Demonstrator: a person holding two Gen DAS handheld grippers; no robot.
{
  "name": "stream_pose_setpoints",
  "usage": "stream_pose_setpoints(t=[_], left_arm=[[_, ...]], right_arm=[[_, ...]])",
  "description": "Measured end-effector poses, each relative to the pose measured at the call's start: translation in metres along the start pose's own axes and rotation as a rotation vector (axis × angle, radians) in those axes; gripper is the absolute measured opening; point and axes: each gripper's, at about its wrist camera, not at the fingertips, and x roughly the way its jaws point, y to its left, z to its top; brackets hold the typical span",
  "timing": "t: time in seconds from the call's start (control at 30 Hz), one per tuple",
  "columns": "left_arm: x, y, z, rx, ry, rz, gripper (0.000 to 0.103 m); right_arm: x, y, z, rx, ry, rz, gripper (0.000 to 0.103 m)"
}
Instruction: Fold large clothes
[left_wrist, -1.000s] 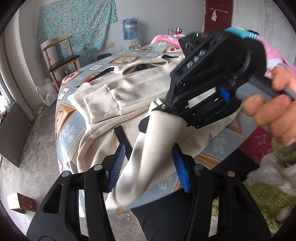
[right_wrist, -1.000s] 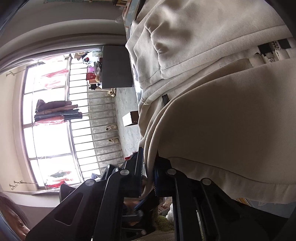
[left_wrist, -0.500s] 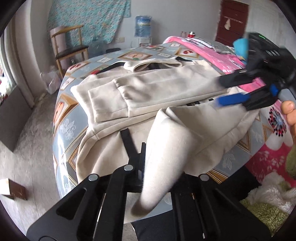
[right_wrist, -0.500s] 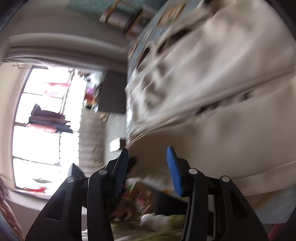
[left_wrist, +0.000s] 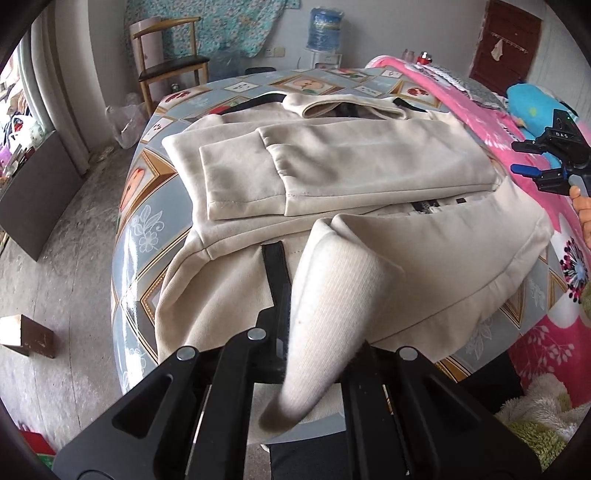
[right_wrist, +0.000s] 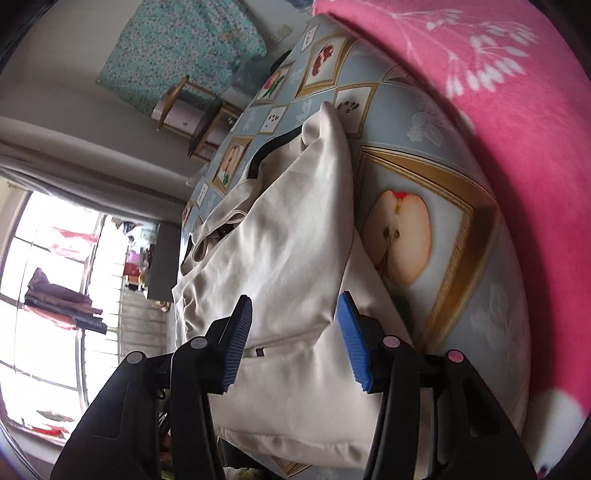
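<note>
A cream sweatshirt (left_wrist: 351, 166) lies spread on the round table (left_wrist: 147, 229), one sleeve folded across its chest. My left gripper (left_wrist: 314, 343) is shut on the ribbed cuff (left_wrist: 325, 295) of the other sleeve, at the table's near edge. The cuff hangs down between the jaws. My right gripper (left_wrist: 543, 171) shows at the far right of the left wrist view, held by a hand. In its own view the right gripper (right_wrist: 295, 343) is open above the sweatshirt's (right_wrist: 288, 251) side edge, blue pads apart and pressing nothing.
A pink blanket (right_wrist: 498, 110) lies along the table's right side, with a blue plush toy (left_wrist: 532, 107) on it. A wooden chair (left_wrist: 166, 62) and a water dispenser (left_wrist: 325, 29) stand at the far wall. A small block (left_wrist: 26, 336) sits on the floor at the left.
My left gripper closed on the sleeve cuff. My right gripper let go of it, opened and swung away to the sweatshirt's right side.
</note>
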Motion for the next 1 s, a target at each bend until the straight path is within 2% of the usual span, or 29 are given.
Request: stream_pose_setpoints(t=[0.2, 0.4, 0.6, 0.7, 1.0], left_arm=[[0.006, -0.001, 0.003, -0.037, 0.023, 0.029, 0.005], [0.01, -0.002, 0.005, -0.039, 0.039, 0.044, 0.005], [0.013, -0.005, 0.007, -0.04, 0.05, 0.056, 0.005], [0.013, -0.005, 0.007, -0.046, 0.055, 0.06, 0.005], [0.016, -0.002, 0.009, -0.073, 0.069, 0.048, 0.005]], right_arm=[[0.025, -0.015, 0.003, -0.016, 0.114, 0.038, 0.048], [0.016, -0.026, -0.015, -0.029, 0.168, 0.088, 0.048], [0.008, -0.037, -0.002, 0.007, 0.129, 0.114, 0.048], [0.015, -0.042, 0.003, 0.02, 0.142, 0.108, 0.048], [0.002, -0.051, -0.019, 0.041, 0.179, 0.088, 0.048]])
